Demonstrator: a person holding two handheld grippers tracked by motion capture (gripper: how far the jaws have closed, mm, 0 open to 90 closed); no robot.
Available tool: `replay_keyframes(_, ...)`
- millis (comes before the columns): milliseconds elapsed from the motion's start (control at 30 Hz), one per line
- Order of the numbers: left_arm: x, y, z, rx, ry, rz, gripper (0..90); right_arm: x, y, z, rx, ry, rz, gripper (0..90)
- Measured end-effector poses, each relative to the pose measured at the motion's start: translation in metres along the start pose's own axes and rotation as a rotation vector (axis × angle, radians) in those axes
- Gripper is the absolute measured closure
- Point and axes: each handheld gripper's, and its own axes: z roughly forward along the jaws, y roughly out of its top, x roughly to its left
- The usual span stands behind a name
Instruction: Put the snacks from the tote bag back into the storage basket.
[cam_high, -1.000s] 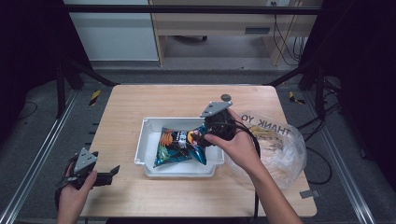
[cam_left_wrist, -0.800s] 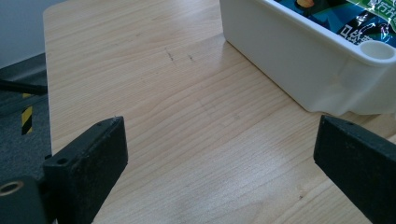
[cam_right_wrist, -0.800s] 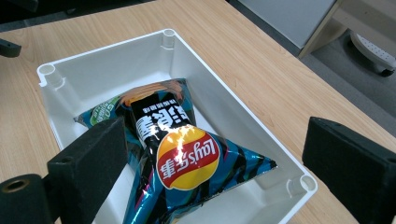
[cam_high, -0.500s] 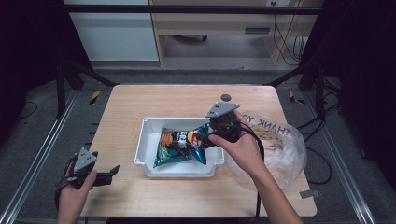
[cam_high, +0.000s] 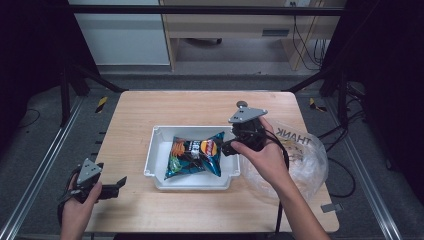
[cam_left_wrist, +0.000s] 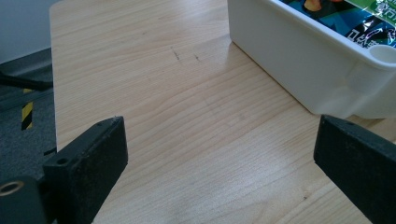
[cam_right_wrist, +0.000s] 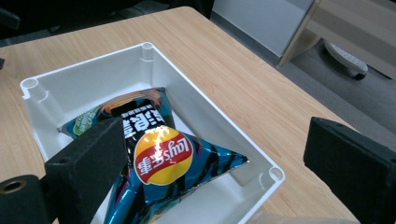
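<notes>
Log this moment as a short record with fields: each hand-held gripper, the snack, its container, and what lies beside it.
left hand-held gripper: jaws open, over the table's front-left part, holding nothing
right hand-held gripper: jaws open, above the tub's right end
chip bag: lying in the tub, logo up
white tub: mid-table
clear plastic bag: on the table, right of the tub
table: light wood

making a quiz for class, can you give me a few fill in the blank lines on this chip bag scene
1. The chip bag lies inside the white ____.
2. The right hand-held gripper has its jaws ____, with the bag free between them.
3. The left hand-held gripper is above the wooden ____.
4. The clear plastic bag reads ____.

Missing words: bin; open; table; THANK YOU
</notes>
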Motion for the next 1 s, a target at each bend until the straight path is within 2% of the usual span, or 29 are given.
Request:
replay_keyframes(200, -0.004, -0.001, -0.002, 0.004, -0.002, 0.013, 2.6, 0.001, -0.011, -0.001, 0.005, -0.040, -0.002, 6.5)
replay_keyframes(367, -0.005, 0.000, -0.004, 0.003, 0.000, 0.017, 2.6, 0.005, -0.024, -0.002, 0.008, -0.043, 0.018, 6.5)
replay_keyframes(767, -0.004, -0.001, -0.004, 0.008, 0.009, 0.015, 2.6, -0.001, -0.029, -0.030, -0.034, -0.079, 0.031, 6.8)
replay_keyframes(1000, -0.006, -0.001, -0.004, 0.004, 0.009, 0.019, 2.6, 0.000, -0.031, -0.045, -0.061, -0.100, 0.038, 6.6)
